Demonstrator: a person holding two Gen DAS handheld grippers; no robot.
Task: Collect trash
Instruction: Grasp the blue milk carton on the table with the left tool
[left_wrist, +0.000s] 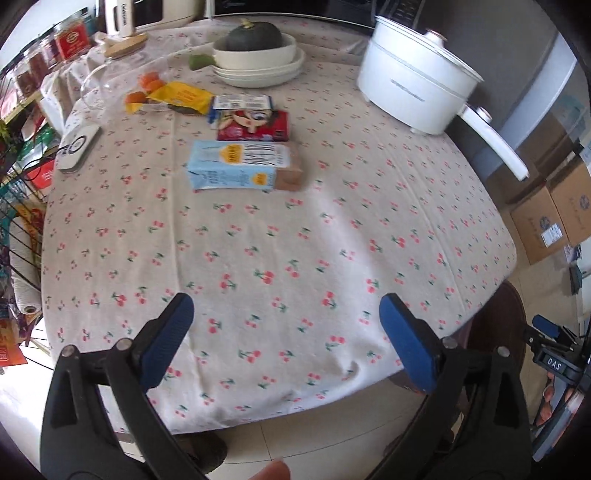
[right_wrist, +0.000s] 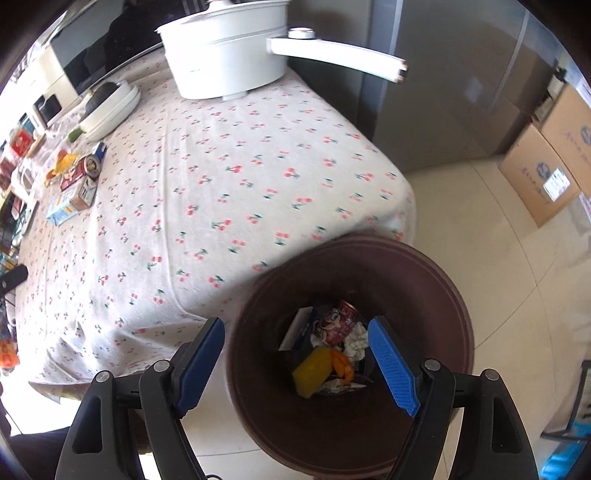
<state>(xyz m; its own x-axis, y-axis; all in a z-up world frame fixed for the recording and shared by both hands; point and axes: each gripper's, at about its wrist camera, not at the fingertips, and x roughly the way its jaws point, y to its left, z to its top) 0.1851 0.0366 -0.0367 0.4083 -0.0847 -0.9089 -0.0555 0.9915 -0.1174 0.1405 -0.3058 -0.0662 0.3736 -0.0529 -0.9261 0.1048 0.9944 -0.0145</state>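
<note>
Our right tool (right_wrist: 295, 363) hangs released over the brown trash bin (right_wrist: 436, 266), its blue pads spread wide with nothing between them. Straight beneath it, at the bin's bottom, we see a red can (right_wrist: 341, 323), crumpled white paper (right_wrist: 356, 341), a yellow wrapper (right_wrist: 312, 371) and orange peel (right_wrist: 341, 365). The bin stands on the floor just beside the desk's (right_wrist: 221, 206) near corner.

Our left tool (left_wrist: 286, 341) is released too, jaws wide and empty above the cherry-print cloth at the near edge. Well ahead of it lie a light blue carton (left_wrist: 240, 166), then a red packet (left_wrist: 255, 125), then a yellow wrapper (left_wrist: 181, 96) with orange peel (left_wrist: 149, 81) farther on. A white electric pot (left_wrist: 417, 85) stands ahead to its right.
</note>
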